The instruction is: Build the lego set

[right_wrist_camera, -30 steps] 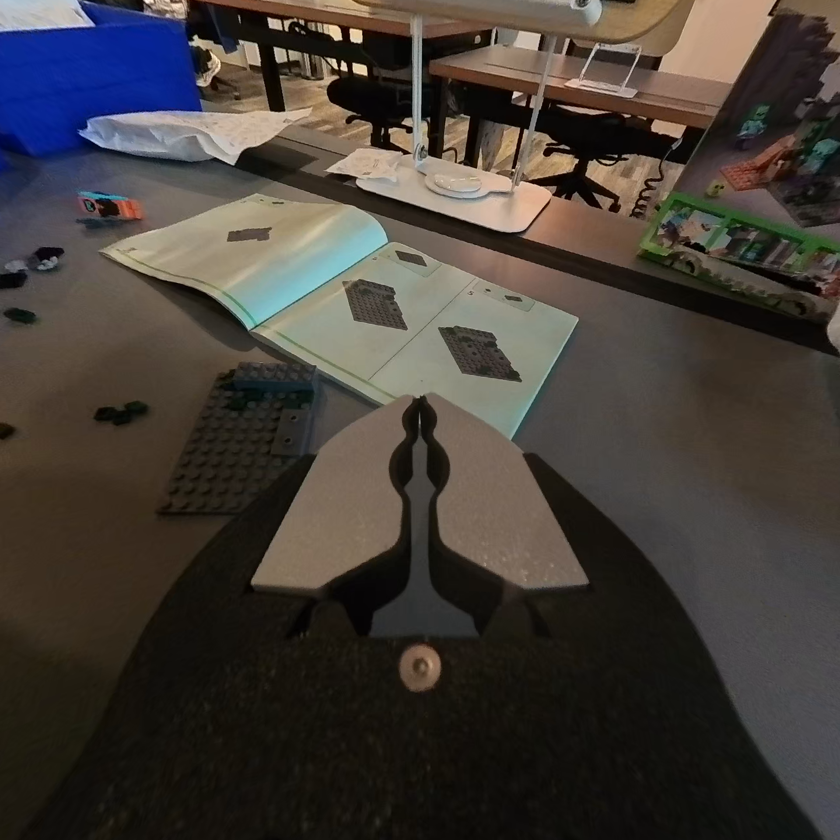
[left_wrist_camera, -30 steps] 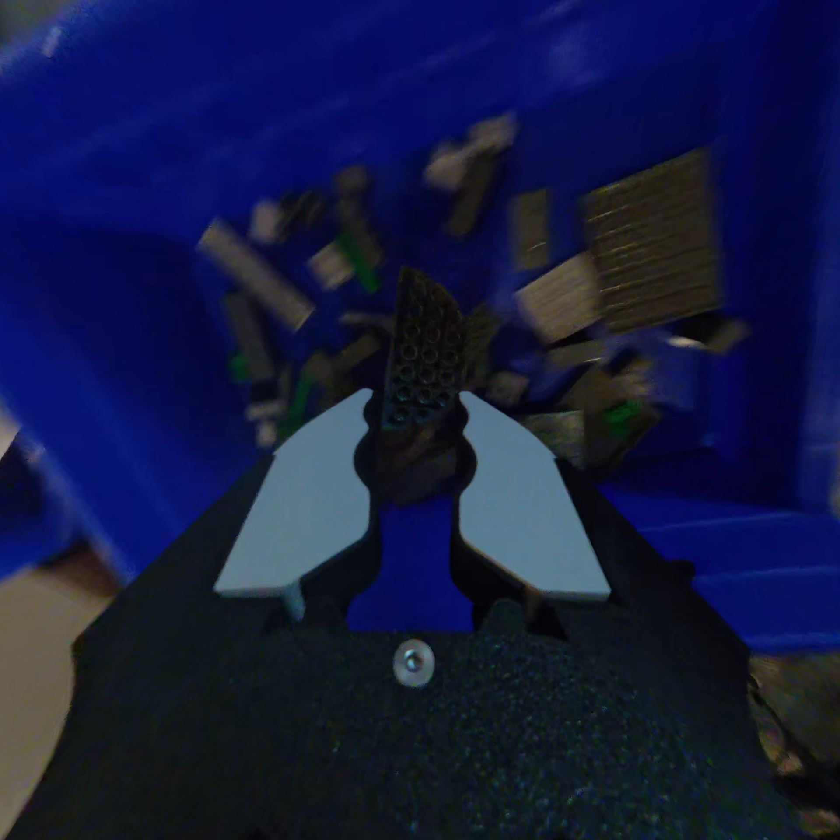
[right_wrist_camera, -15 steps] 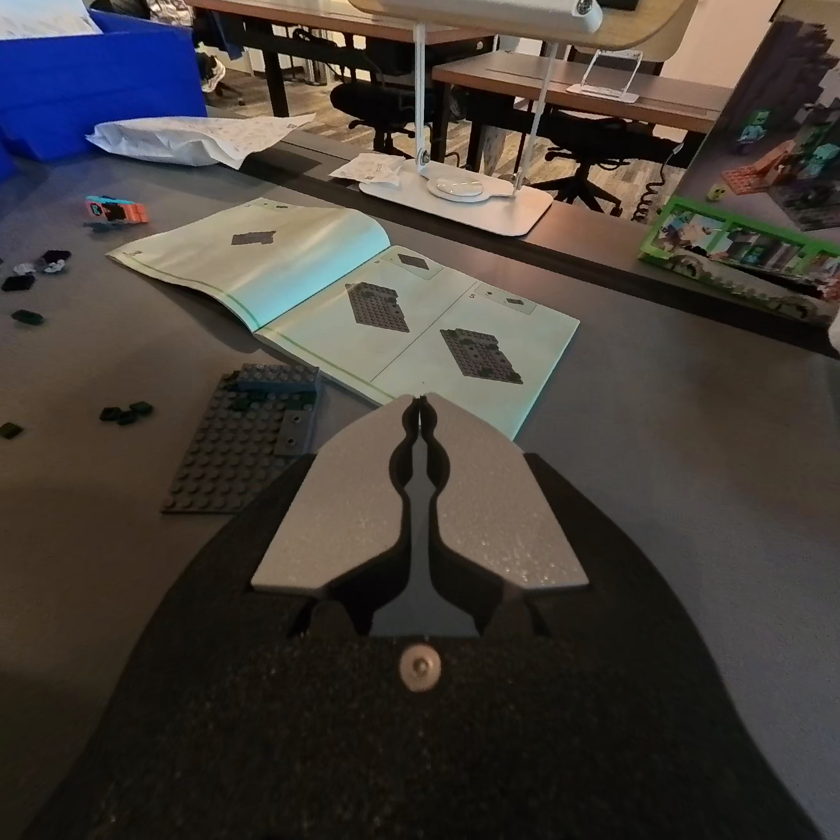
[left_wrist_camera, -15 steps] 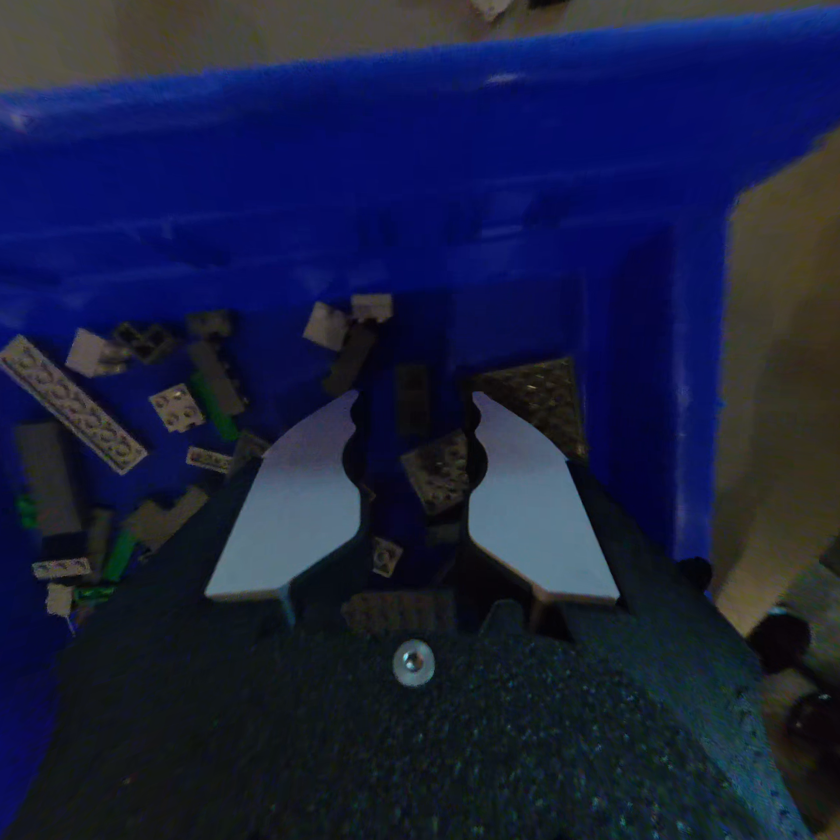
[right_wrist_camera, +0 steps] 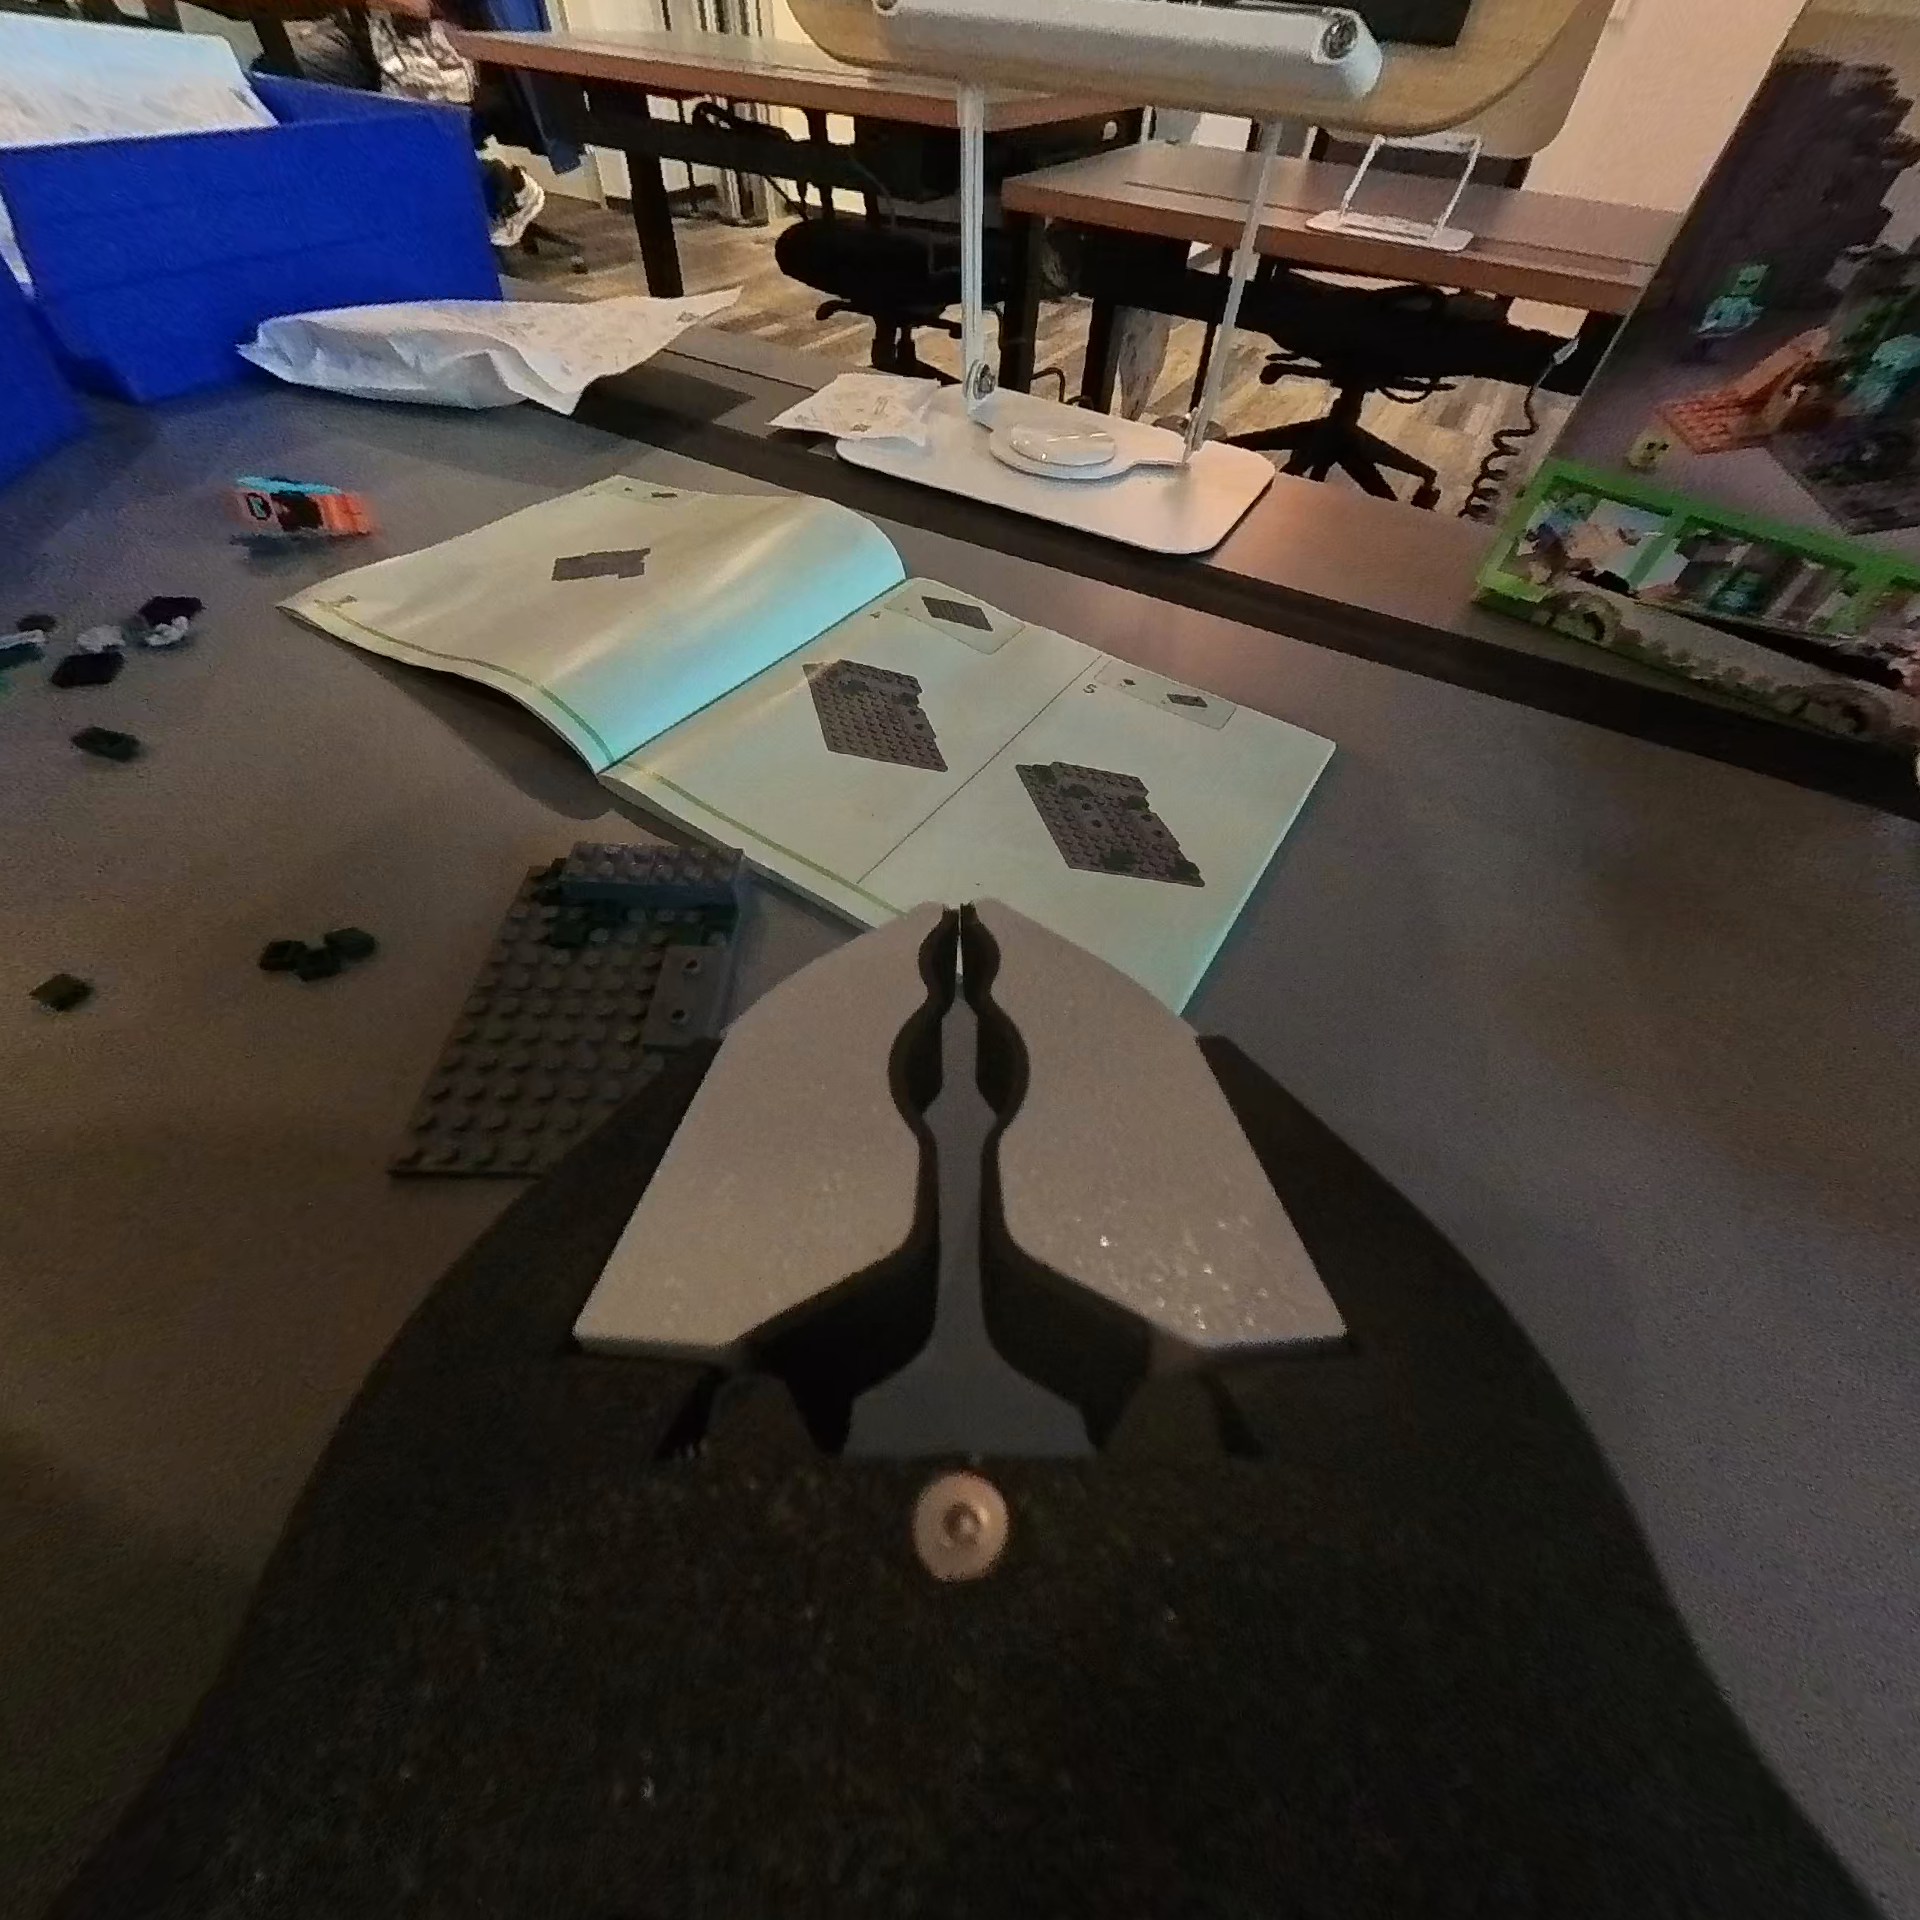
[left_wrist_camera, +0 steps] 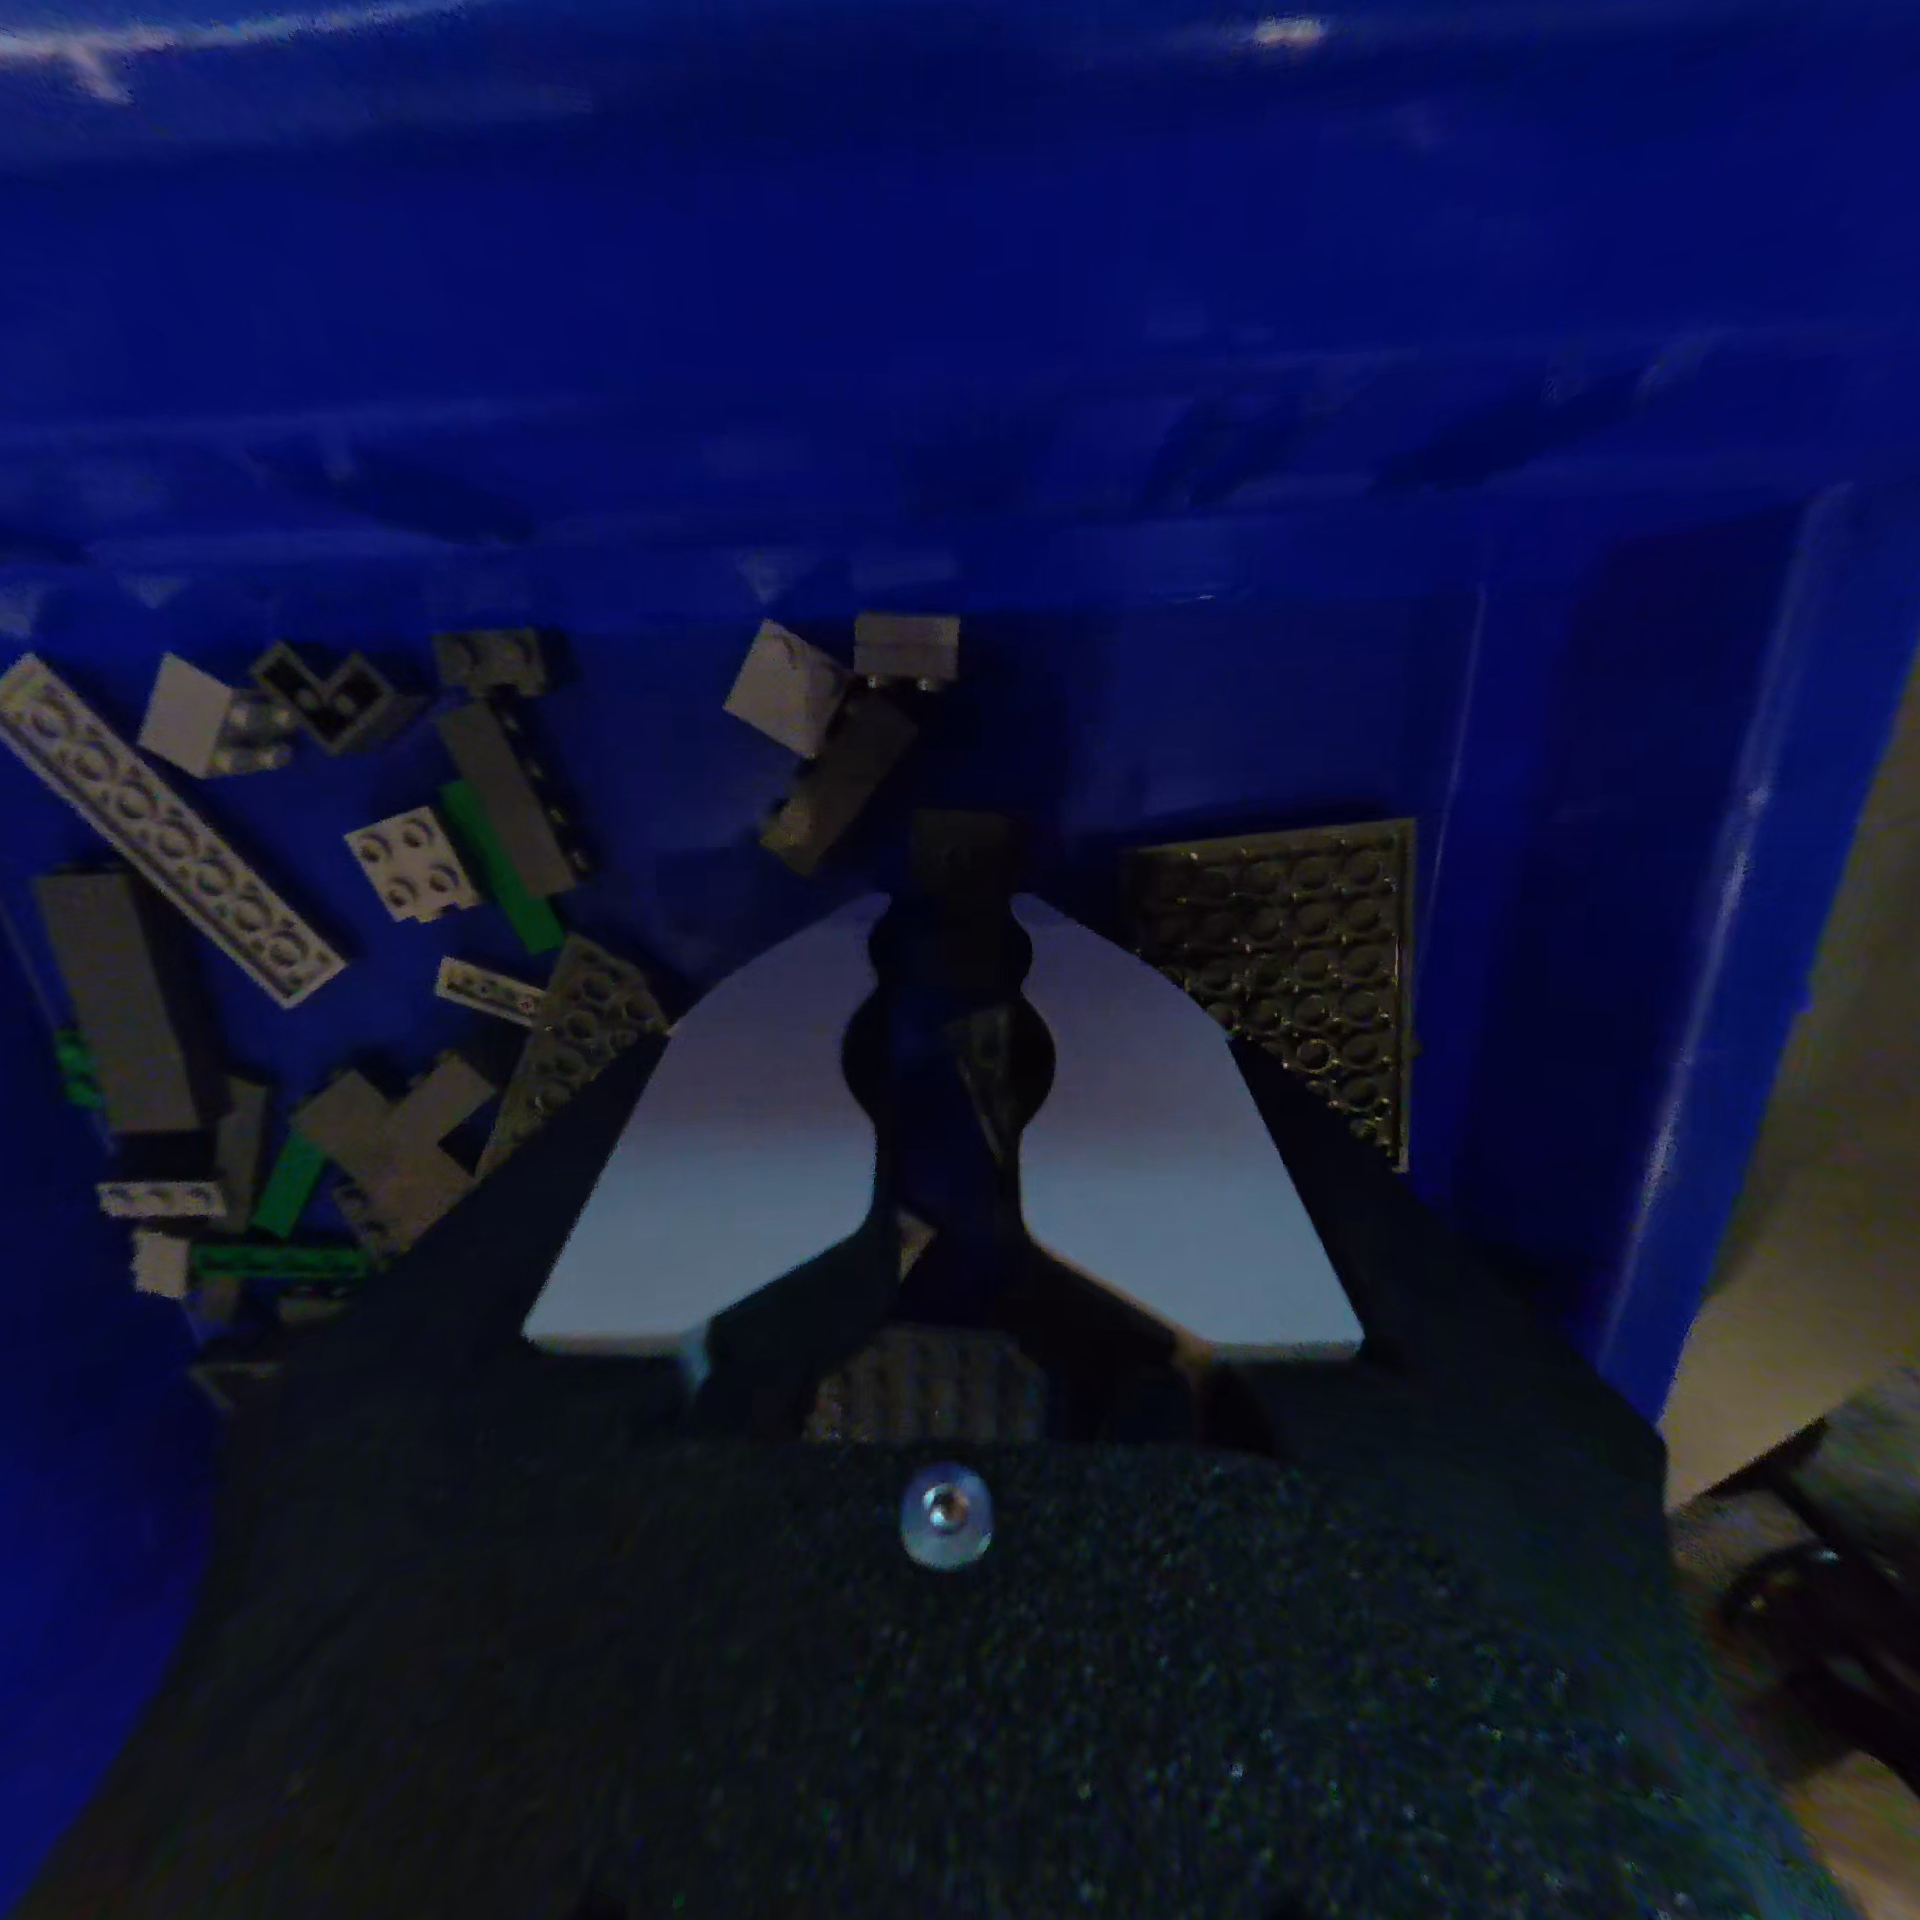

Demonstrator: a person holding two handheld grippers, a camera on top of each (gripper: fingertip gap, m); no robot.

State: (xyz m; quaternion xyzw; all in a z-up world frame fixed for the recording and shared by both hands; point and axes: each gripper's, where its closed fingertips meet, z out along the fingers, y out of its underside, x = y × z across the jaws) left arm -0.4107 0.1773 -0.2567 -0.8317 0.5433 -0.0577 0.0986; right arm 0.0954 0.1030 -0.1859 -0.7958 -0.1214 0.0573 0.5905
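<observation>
My left gripper (left_wrist_camera: 951, 904) is down inside the blue bin (left_wrist_camera: 935, 416), among loose grey, dark and green lego pieces. Its jaws stand narrow, pinching a small dark wedge plate (left_wrist_camera: 985, 1070) that is tilted on edge between them. A dark brick (left_wrist_camera: 961, 852) lies just past the tips. A large dark wedge plate (left_wrist_camera: 1288, 977) lies to the right. My right gripper (right_wrist_camera: 958, 914) is shut and empty above the table, just right of the dark grey baseplate (right_wrist_camera: 561, 1029), which has a few bricks on its far edge. The open instruction booklet (right_wrist_camera: 790, 707) lies behind it.
A long light grey plate (left_wrist_camera: 166, 821) lies at the bin's left. On the table are small dark pieces (right_wrist_camera: 312, 951), an orange and teal piece (right_wrist_camera: 301, 509), a white paper bag (right_wrist_camera: 468, 343), a lamp base (right_wrist_camera: 1060, 468), the lego box (right_wrist_camera: 1714, 520) and the blue bin (right_wrist_camera: 249, 239). About 50 centimeters separates my left fingertips from my right.
The left gripper let go of the wedge plate it held a second ago, opened over the bin floor, then narrowed on a small dark plate. The right gripper has barely moved.
</observation>
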